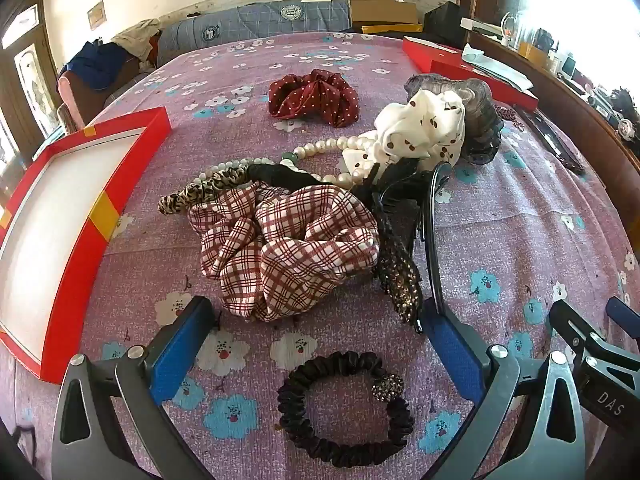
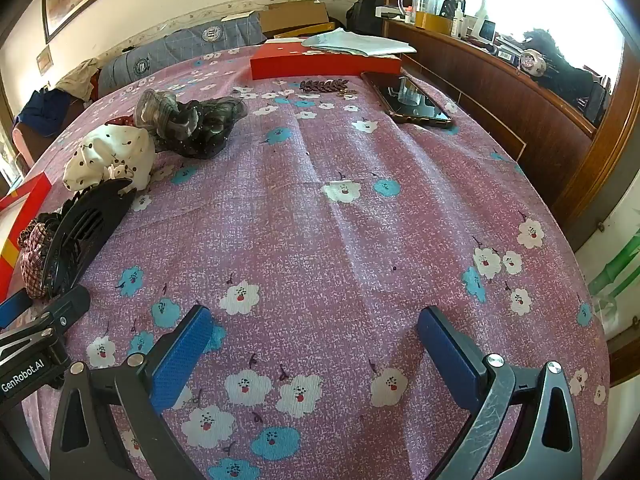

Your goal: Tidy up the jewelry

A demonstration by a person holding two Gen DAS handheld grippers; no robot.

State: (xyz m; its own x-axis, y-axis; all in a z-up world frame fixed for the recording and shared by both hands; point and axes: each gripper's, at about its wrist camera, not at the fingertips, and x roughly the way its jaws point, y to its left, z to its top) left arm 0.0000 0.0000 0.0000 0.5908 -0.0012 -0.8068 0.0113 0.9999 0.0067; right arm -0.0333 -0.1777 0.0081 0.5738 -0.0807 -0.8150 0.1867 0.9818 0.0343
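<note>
The left gripper (image 1: 316, 344) hangs with jaws spread wide above a black scrunchie (image 1: 346, 408) on the floral bedspread (image 1: 500, 232). The right gripper (image 2: 316, 344) is likewise spread, holding nothing.

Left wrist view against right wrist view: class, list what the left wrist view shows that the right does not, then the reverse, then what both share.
Only the left wrist view shows the black scrunchie between the open left gripper fingers, the pearl necklace and the open red box's white inside.

Only the right wrist view shows the phone and the papers on a closed red box.

Both show the white spotted scrunchie, plaid scrunchie and floral bedspread.
</note>
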